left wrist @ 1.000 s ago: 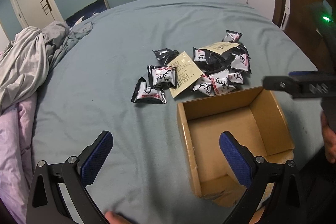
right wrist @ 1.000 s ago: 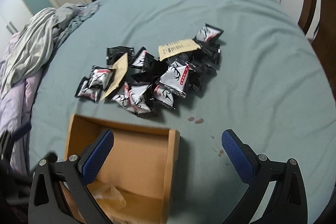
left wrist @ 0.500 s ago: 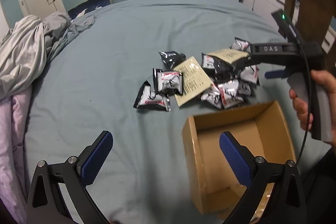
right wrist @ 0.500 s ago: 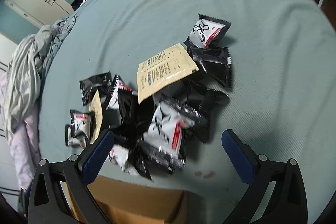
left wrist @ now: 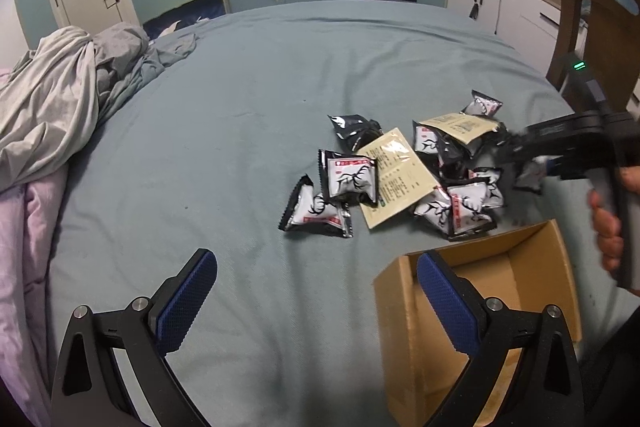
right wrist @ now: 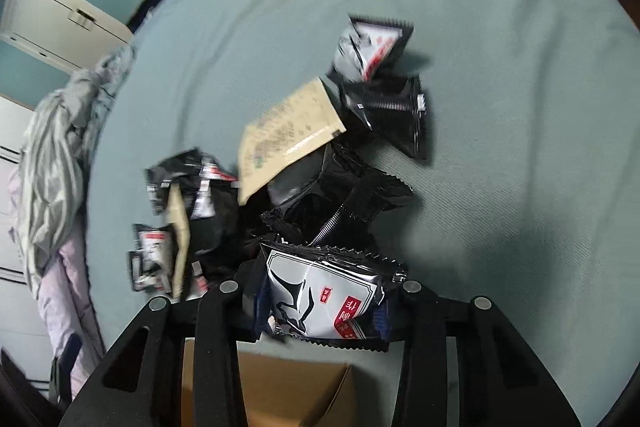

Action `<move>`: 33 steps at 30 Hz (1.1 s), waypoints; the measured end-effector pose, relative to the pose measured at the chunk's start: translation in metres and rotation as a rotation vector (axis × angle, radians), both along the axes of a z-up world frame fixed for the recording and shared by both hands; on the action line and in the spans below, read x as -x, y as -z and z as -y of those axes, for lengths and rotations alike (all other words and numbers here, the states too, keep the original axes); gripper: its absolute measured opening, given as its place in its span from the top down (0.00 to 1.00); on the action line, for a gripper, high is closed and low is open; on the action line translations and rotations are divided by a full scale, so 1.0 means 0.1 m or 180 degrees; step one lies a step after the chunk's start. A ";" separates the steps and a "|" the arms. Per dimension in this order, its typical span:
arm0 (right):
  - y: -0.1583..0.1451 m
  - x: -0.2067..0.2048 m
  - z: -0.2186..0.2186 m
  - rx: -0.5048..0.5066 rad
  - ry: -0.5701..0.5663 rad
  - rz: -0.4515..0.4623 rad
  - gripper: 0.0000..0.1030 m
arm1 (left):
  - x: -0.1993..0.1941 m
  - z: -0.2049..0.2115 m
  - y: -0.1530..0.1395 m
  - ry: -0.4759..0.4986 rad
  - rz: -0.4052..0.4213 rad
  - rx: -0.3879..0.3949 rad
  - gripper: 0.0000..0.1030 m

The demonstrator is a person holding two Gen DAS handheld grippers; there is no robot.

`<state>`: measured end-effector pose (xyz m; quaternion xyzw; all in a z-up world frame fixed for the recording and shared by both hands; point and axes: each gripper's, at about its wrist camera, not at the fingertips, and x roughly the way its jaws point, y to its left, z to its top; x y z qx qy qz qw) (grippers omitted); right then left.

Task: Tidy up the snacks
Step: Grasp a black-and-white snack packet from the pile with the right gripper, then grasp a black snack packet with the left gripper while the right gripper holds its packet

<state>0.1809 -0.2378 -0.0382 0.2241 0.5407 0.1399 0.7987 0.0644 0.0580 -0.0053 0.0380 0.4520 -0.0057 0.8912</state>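
Right wrist: right gripper [right wrist: 320, 311] closing, pinching snack pkt [right wrist: 324, 301]; left gripper [left wrist: 316, 303] spread.

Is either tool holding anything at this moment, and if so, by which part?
The right tool is closing on a black-and-white snack packet, pads at its two side edges. The left tool holds nothing.

Left gripper [left wrist: 316, 301]: black angular frame with triangular cut-outs, silver round screws at the joints, fingers [left wrist: 186, 301] faced with blue dimpled pads. Right gripper [right wrist: 320, 311]: same black frame, same silver screws, blue pad edges just visible. From the left wrist view its black body carries a small green light and pale lettering, too blurred to read.
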 end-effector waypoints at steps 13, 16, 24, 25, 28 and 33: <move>-0.63 1.35 0.71 -0.0293 -0.0197 0.0840 0.63 | -0.38 -0.55 0.34 -0.0422 -0.0296 0.0268 0.00; -0.50 1.55 0.91 -0.0286 -0.0096 0.0777 0.63 | -0.48 -0.56 0.42 -0.0447 -0.0341 0.0277 0.00; -0.49 1.49 1.07 -0.0395 0.0185 0.0703 0.63 | -0.96 -0.43 0.81 -0.0364 -0.0583 0.0231 0.00; -0.46 1.45 1.03 -0.0364 0.0165 0.0683 0.63 | -1.01 -0.42 0.84 -0.0332 -0.0604 0.0279 0.00; -0.40 1.39 0.95 -0.0268 0.0107 0.0607 0.63 | -1.19 -0.35 0.97 -0.0220 -0.0734 0.0390 0.00; -0.39 1.31 0.93 -0.0208 0.0123 0.0536 0.63 | -1.34 -0.19 1.03 -0.0136 -0.0597 0.0074 0.07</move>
